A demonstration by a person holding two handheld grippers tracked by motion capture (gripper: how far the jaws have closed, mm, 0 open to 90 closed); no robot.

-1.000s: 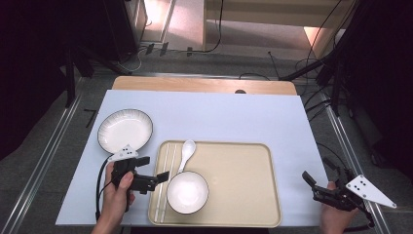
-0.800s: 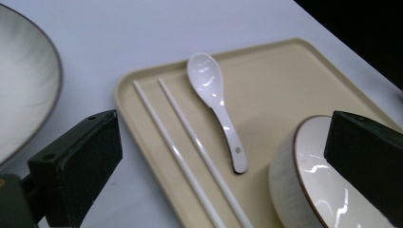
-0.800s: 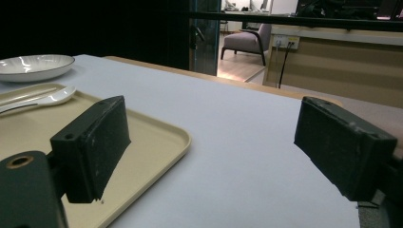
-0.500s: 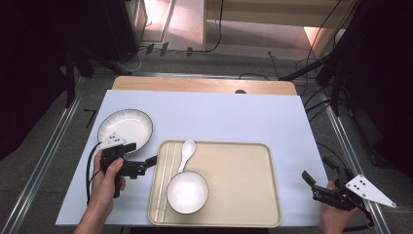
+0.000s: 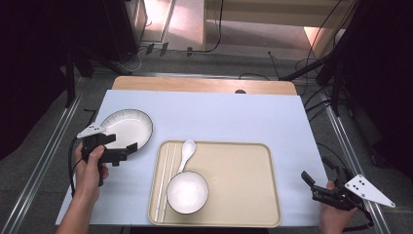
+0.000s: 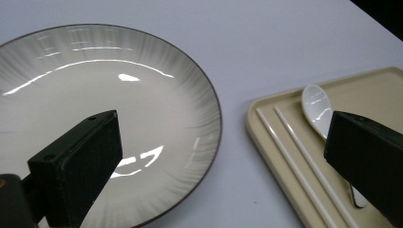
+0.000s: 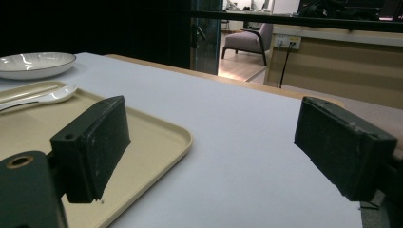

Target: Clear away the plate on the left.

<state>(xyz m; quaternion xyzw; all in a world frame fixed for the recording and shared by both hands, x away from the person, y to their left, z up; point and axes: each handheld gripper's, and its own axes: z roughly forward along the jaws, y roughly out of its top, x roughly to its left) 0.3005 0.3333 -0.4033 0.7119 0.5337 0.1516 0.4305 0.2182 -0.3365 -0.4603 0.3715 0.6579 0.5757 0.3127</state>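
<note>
A white plate with a dark rim (image 5: 127, 126) lies at the left of the table. My left gripper (image 5: 126, 146) is open at the plate's near right edge. In the left gripper view, one jaw hangs over the plate (image 6: 95, 95) and the other over the tray side, with the left gripper (image 6: 218, 137) holding nothing. On the beige tray (image 5: 243, 185) sit a white bowl (image 5: 187, 191), a white spoon (image 5: 186, 151) and white chopsticks (image 5: 163, 180). My right gripper (image 5: 311, 187) is open and empty off the tray's right front corner.
The right gripper view shows my right gripper (image 7: 211, 128) low over the white tabletop, with the tray's corner (image 7: 161, 137), the spoon (image 7: 52, 97) and the plate (image 7: 35, 61) beyond. A wooden strip (image 5: 204, 85) borders the far edge. Cables lie on the floor (image 5: 311, 68).
My left gripper has moved away from the bowl and the tray's left edge, back and left to the plate's near rim. The right gripper has stayed put.
</note>
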